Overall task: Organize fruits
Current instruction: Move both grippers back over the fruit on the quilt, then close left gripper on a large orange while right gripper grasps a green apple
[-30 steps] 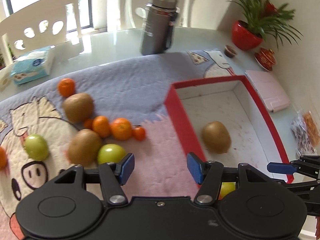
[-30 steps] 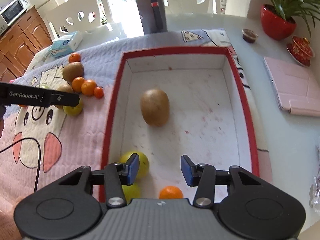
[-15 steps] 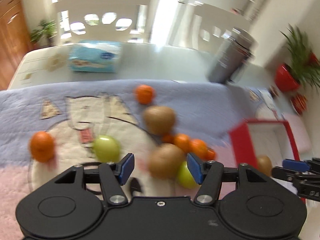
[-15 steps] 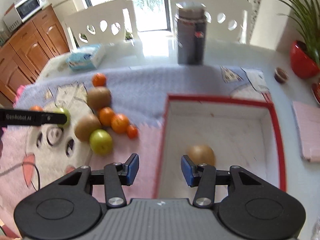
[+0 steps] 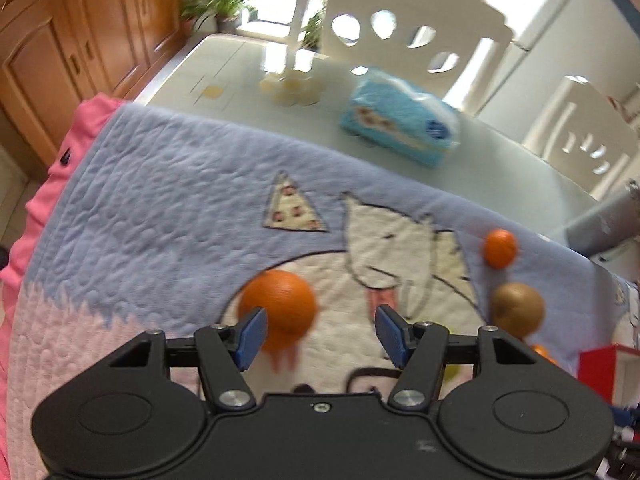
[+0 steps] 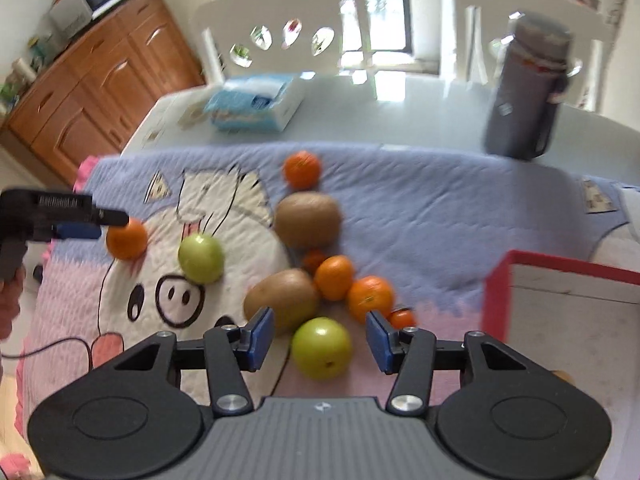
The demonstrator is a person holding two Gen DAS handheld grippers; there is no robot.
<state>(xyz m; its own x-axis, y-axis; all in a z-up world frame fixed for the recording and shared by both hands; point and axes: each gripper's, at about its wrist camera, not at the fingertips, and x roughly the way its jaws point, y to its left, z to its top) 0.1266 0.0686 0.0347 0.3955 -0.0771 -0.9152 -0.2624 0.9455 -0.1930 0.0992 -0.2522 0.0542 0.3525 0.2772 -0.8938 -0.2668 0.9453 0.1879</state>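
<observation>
Fruit lies scattered on a quilted cartoon mat (image 6: 420,208). My left gripper (image 5: 318,334) hovers over the mat with its jaws opening; an orange (image 5: 278,306) lies just past its left finger, untouched. My right gripper (image 6: 320,338) is also opening, and a green apple (image 6: 322,347) sits on the mat between its fingers, which stand clear of it. Beyond lie two kiwis (image 6: 307,219) (image 6: 281,298), several small oranges (image 6: 370,298), a second green apple (image 6: 201,258) and the lone orange (image 6: 127,239) under the left gripper (image 6: 76,226). The red-rimmed box (image 6: 560,276) is at right.
A blue tissue pack (image 6: 256,102) and a grey flask (image 6: 524,92) stand on the glass table beyond the mat. White chairs (image 6: 288,36) line the far side, wooden cabinets (image 6: 80,92) the left. The mat's pink edge (image 5: 52,168) hangs over the table's left side.
Both grippers swept left, away from the red box and over the fruit on the mat. The left one went from the box's edge to the lone orange; both jaws widened.
</observation>
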